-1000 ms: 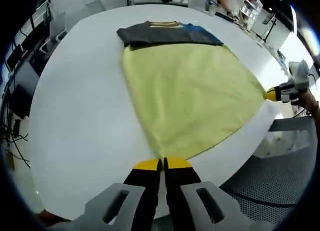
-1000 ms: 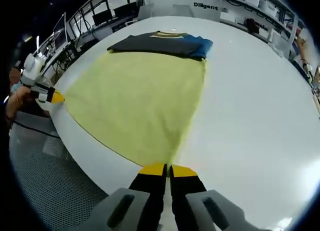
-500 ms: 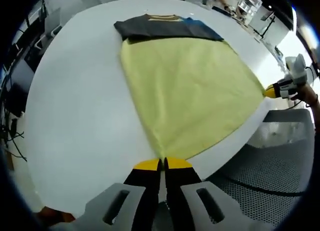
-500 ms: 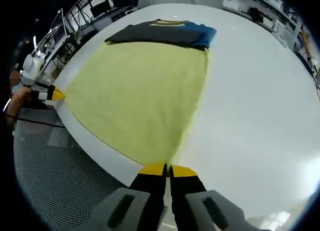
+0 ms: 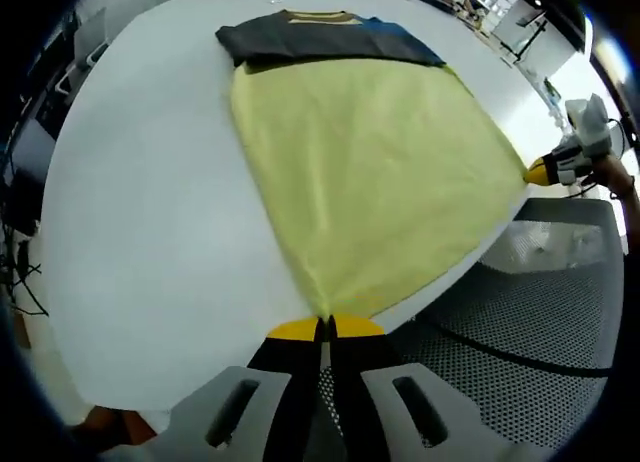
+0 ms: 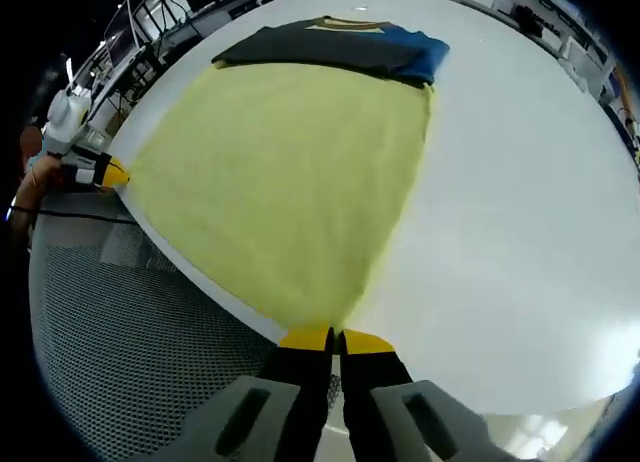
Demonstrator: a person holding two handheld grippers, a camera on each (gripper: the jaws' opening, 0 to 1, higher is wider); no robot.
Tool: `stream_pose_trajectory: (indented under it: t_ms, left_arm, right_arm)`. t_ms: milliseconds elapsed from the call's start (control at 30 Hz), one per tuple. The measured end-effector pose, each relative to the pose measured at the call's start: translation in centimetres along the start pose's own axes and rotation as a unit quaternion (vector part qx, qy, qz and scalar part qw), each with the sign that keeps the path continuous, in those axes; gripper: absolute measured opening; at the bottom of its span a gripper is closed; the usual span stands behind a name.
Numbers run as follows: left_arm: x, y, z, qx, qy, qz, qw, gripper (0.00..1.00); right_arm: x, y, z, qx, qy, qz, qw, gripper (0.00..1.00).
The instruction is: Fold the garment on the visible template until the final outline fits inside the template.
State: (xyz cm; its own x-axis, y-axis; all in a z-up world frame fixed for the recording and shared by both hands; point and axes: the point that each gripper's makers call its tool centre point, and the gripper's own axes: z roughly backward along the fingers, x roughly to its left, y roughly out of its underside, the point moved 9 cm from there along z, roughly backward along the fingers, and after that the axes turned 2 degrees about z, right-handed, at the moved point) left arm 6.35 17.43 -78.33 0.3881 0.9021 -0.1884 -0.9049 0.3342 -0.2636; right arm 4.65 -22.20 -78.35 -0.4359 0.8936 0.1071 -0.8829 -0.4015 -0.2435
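A yellow-green cloth [image 5: 370, 172] [image 6: 290, 162] lies spread on the white table [image 5: 140, 202] [image 6: 520, 212]. A folded dark grey garment [image 5: 320, 37] [image 6: 330, 44] with a blue part and a tan collar rests across the cloth's far end. My left gripper [image 5: 326, 327] is shut on one near corner of the cloth, at the table's edge. My right gripper [image 6: 335, 337] is shut on the other near corner. Each gripper also appears in the other's view, pinching its corner: the right gripper [image 5: 545, 170] and the left gripper [image 6: 105, 174]. The cloth is stretched taut between them.
Grey perforated mesh [image 5: 520, 322] [image 6: 120, 322] lies below the table's near edge. Desks, racks and shelves [image 6: 180, 12] stand beyond the far side of the table. Bare white tabletop flanks the cloth on both sides.
Both grippers have drawn back toward the near table edge, pulling the cloth with them. The held corners now sit at the edge, with more mesh in view below.
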Motion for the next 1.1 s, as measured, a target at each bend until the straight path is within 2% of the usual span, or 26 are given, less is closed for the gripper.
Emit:
stream_pose_trajectory:
  t_ms: [300, 600, 733, 767, 833, 1000, 1100]
  left_arm:
    - [-0.6, 0.4, 0.0, 0.023, 0.002, -0.009, 0.9997, 0.02]
    - [-0.7, 0.3, 0.5, 0.017, 0.003, 0.005, 0.9998, 0.02]
    - [-0.8, -0.4, 1.2, -0.004, 0.012, 0.006, 0.9999, 0.02]
    - [-0.9, -0.7, 1.3, -0.021, 0.022, 0.003, 0.9995, 0.02]
    - [-0.7, -1.0, 1.6, -0.034, 0.023, 0.023, 0.9989, 0.02]
    - [0.0, -1.8, 2.9, -0.063, 0.028, 0.034, 0.9970, 0.02]
    - [0.4, -2.6, 3.3, -0.096, 0.034, 0.047, 0.9937, 0.02]
  right_arm:
    - [0.1, 0.5, 0.2, 0.013, -0.001, 0.003, 0.9999, 0.00]
    - [0.1, 0.4, 1.0, -0.002, -0.005, -0.005, 1.0000, 0.00]
    - [-0.1, -0.1, 1.7, -0.017, -0.009, -0.013, 0.9997, 0.00]
    - [-0.2, -0.4, 1.9, -0.029, -0.007, -0.016, 0.9994, 0.00]
    - [-0.3, -0.7, 2.3, -0.042, -0.010, -0.023, 0.9988, 0.00]
    - [-0.7, -1.8, 3.3, -0.078, -0.008, -0.039, 0.9961, 0.00]
    - [-1.2, -2.5, 3.7, -0.093, 0.000, -0.045, 0.9946, 0.00]
